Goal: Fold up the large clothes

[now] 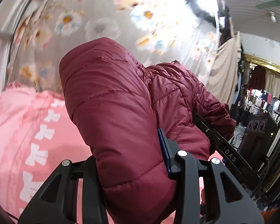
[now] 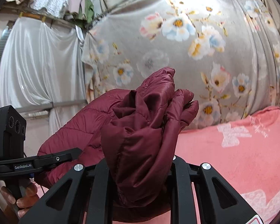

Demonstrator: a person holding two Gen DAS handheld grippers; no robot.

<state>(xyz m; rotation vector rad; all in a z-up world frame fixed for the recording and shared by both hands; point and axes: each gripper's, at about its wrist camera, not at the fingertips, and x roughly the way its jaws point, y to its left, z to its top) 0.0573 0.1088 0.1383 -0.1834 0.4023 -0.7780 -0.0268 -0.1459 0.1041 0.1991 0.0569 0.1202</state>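
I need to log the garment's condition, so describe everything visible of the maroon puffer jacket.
The maroon puffer jacket is quilted, shiny and nylon-like, with stitched horizontal channels and thinner lining cloth showing. It is bunched and held up above the pink blanket, in front of the floral curtain. The left gripper clamps one padded fold and the right gripper clamps a crumpled wad. No zipper is visible.

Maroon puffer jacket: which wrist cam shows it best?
Left wrist view. The maroon puffer jacket shows a broad quilted panel plus a second section running toward the right hand-held gripper. The right wrist view shows only a crumpled bunch of it clamped in that gripper.
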